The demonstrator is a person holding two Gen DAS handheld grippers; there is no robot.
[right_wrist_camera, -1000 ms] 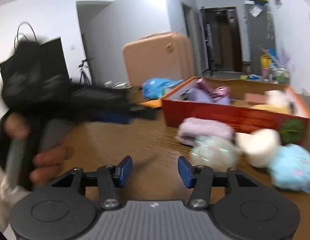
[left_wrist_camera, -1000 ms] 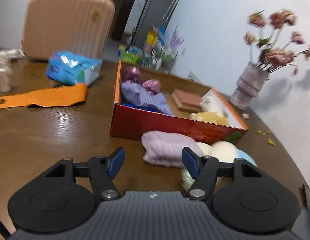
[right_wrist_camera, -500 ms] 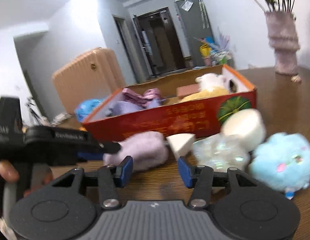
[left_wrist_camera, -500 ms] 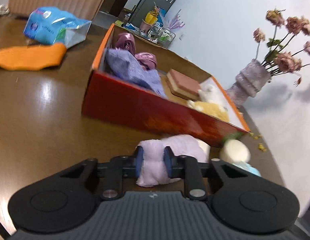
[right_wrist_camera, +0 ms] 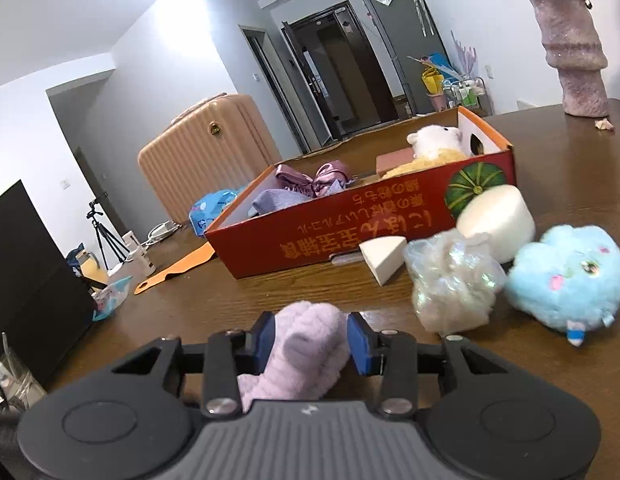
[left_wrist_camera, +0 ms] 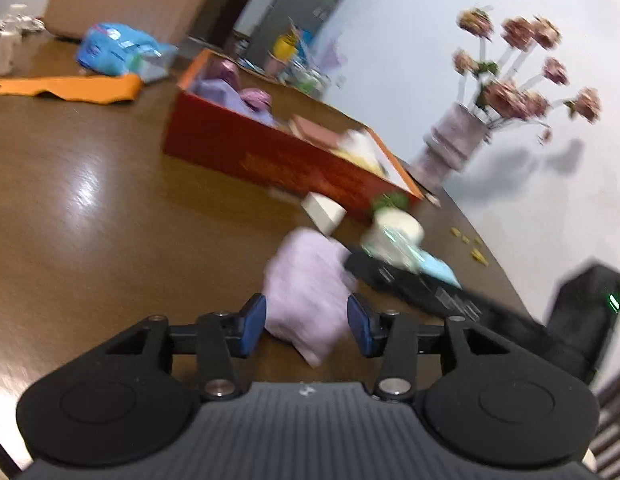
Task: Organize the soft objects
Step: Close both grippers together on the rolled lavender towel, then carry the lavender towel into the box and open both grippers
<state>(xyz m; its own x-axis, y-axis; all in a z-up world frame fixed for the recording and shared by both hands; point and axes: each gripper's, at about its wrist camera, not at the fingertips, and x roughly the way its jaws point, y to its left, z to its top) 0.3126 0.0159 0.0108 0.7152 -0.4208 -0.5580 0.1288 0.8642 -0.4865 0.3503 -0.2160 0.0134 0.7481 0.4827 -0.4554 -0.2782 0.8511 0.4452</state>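
A lilac fluffy cloth (left_wrist_camera: 305,308) lies on the brown table between the pads of my left gripper (left_wrist_camera: 306,326). Its jaws are opening, with a thin gap on the right side. A black finger (left_wrist_camera: 390,276) of the right gripper reaches in from the right. In the right wrist view the same cloth (right_wrist_camera: 310,344) fills the gap of my right gripper (right_wrist_camera: 311,342), whose jaws are closing and pressing on it. Behind stands the red cardboard box (right_wrist_camera: 350,236) holding soft items. In front of it lie a blue plush (right_wrist_camera: 566,280), a shiny crinkled bundle (right_wrist_camera: 450,280), a round white sponge (right_wrist_camera: 498,216) and a wedge sponge (right_wrist_camera: 384,256).
A vase with dried flowers (left_wrist_camera: 454,148) stands at the table's right side beyond the box. An orange strip (left_wrist_camera: 69,88) and a blue packet (left_wrist_camera: 117,46) lie at the far left. A beige suitcase (right_wrist_camera: 205,156) stands behind the table.
Half a second ago my left gripper was pinched on the lilac cloth; its jaws now stand wider and the cloth sits farther from the box. My right gripper has come onto the cloth.
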